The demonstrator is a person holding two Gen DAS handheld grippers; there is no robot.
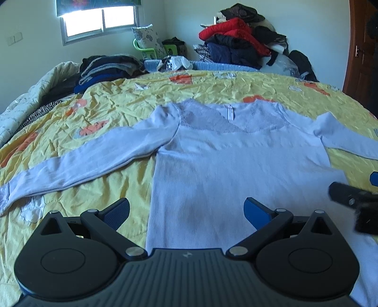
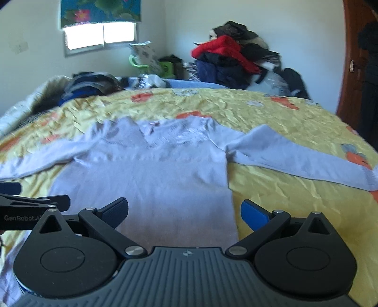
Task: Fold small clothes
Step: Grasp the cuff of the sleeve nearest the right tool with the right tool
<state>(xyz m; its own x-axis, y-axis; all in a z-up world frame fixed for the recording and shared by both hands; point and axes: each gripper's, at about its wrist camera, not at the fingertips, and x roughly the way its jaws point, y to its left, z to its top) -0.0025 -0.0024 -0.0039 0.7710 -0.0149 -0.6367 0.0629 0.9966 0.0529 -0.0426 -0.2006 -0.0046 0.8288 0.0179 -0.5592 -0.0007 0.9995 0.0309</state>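
— What fills your views, biggest thing first?

— The bed [image 1: 212, 89], under a crumpled yellow bedspread [image 1: 113, 99] with orange flowers; it runs edge to edge in both my cameras. Behind it, upper right of the frame, a heap of clothes [image 1: 238, 44] with a red garment on top leans at the wall, and a lower stack of folded dark clothes [image 1: 106, 68] sits at upper left on the bed, below the window [image 1: 99, 21].

— And the garment you are to fold?

— The pale lilac long-sleeved top [image 1: 236, 160] lies flat on the bedspread, middle of the frame, neckline away from me and hem toward me. One sleeve [image 1: 82, 160] stretches to the left edge of the left view; the other sleeve [image 2: 302, 155] runs to the right edge of the right view (that view is rather blurred).

— Your jaws?

— My left gripper [image 1: 186, 213] has its jaws spread wide with nothing between them, hanging over the hem at the top's left edge. My right gripper [image 2: 184, 213] is equally wide and empty, over the hem's right edge. Each shows in the other's view at the side edge, just beside it. Whether the fingers touch the cloth, I cannot tell.
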